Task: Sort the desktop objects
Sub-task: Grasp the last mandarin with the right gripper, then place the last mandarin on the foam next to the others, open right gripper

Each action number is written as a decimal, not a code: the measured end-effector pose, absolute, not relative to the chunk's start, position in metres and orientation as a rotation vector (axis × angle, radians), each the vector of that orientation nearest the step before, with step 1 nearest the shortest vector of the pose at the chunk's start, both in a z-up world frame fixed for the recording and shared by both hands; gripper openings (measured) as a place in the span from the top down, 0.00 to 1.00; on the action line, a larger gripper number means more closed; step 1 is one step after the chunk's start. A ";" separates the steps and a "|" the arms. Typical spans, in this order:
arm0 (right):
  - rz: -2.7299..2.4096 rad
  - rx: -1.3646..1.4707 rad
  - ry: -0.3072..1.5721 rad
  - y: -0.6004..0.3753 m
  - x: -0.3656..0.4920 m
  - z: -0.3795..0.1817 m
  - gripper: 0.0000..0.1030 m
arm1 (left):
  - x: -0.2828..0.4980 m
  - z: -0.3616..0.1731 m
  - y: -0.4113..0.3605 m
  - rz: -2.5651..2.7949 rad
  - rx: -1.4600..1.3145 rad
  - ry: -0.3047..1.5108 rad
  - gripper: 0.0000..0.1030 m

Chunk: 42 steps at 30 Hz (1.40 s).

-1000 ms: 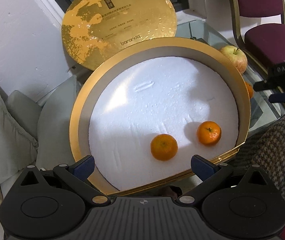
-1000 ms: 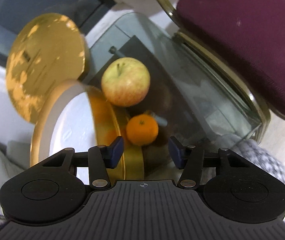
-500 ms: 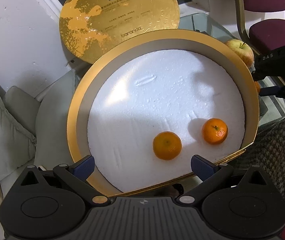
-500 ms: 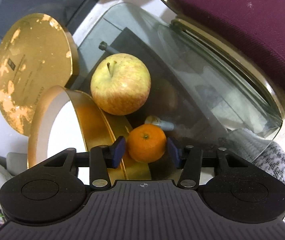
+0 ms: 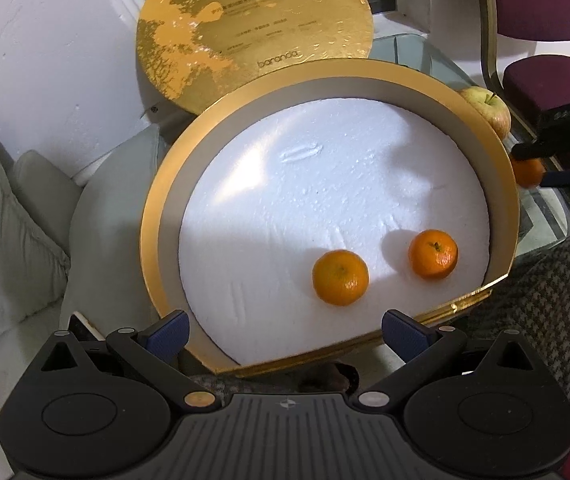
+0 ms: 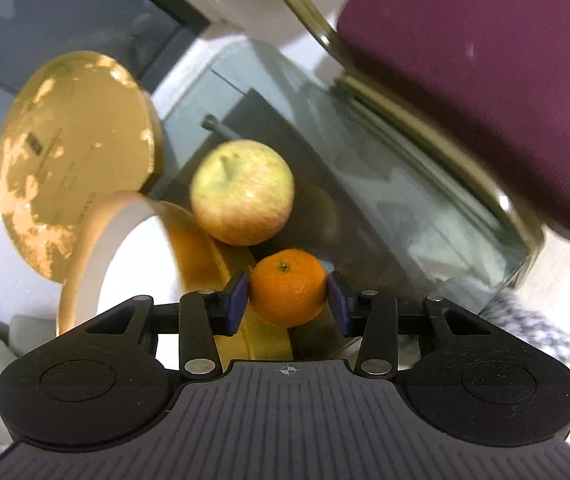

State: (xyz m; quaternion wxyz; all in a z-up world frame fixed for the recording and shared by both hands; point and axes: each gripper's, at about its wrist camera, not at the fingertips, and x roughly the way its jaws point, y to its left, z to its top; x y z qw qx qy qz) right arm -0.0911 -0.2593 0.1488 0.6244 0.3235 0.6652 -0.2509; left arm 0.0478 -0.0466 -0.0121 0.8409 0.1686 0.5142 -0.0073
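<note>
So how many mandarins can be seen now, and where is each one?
3. Two lie on the white foam inside the round gold box: one near the front, one to its right. The third sits between the right tongs, outside the box. Others may be hidden.

The right gripper (image 6: 288, 303) is closing its jaws on a tangerine (image 6: 287, 287), with both blue pads (image 6: 236, 303) pressing its sides. The left gripper (image 5: 284, 332) is holding its jaws spread wide with nothing between them, its 2 blue pads well apart and hovering.
</note>
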 end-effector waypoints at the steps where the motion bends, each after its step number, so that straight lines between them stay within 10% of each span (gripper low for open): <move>1: -0.560 0.724 1.518 -0.256 -0.087 0.157 0.57 | 0.046 -0.012 -0.045 -0.020 0.350 1.083 0.01; 42: 0.304 0.039 1.855 0.061 -0.041 0.127 0.49 | 0.007 -0.010 0.114 0.250 -0.022 1.041 0.01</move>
